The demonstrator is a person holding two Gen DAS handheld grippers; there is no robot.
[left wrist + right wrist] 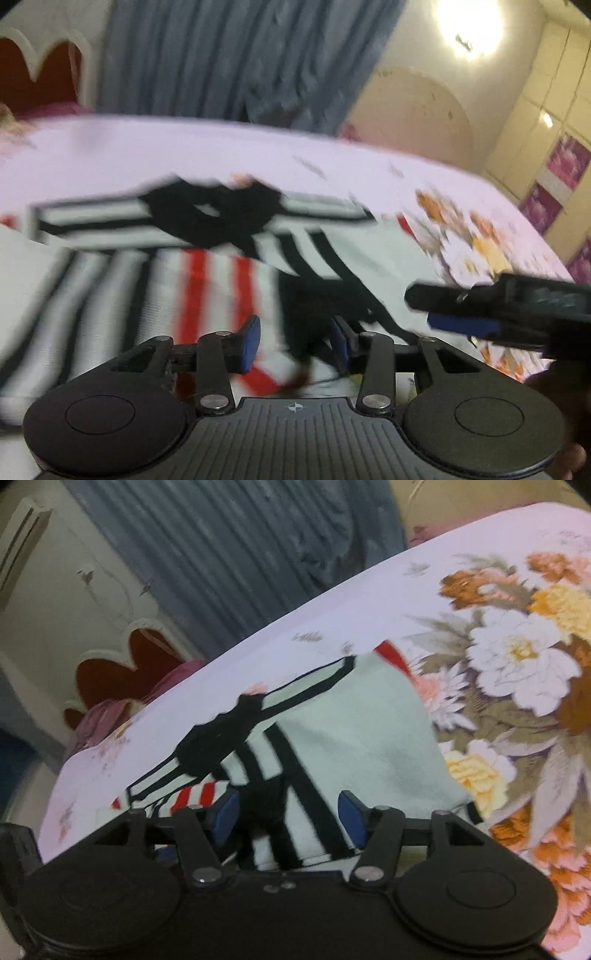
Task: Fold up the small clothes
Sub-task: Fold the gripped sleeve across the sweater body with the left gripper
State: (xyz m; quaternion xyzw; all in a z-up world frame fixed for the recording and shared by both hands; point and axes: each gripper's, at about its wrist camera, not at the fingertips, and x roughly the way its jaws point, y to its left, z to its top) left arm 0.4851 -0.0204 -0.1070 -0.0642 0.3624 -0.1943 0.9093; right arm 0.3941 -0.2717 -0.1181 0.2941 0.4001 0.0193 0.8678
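My left gripper (295,341) hangs over the garment (207,258) with its blue pads (251,338) apart; cloth lies beneath the gap, but neither pad presses on it, so it is released. No earlier view tells me more. Just ahead of those fingertips the white fabric carries red stripes and black ones, and farther ahead lies the black collar band with striped sleeves spread to either side. This view is smeared by blur.

My right gripper (291,818) also stands with its jaws parted, the pads (349,814) well apart over the same piece of clothing (354,716); black stripes run between them, though I cannot tell whether a pad touches the cloth. From the left wrist, that gripper (436,306) shows off to the right, pointing across the garment's plain white part.

The clothing lies flat on a floral bedsheet (517,657), whose flowers sit right of my right gripper. Beyond the bed hangs a grey-blue curtain (221,55).
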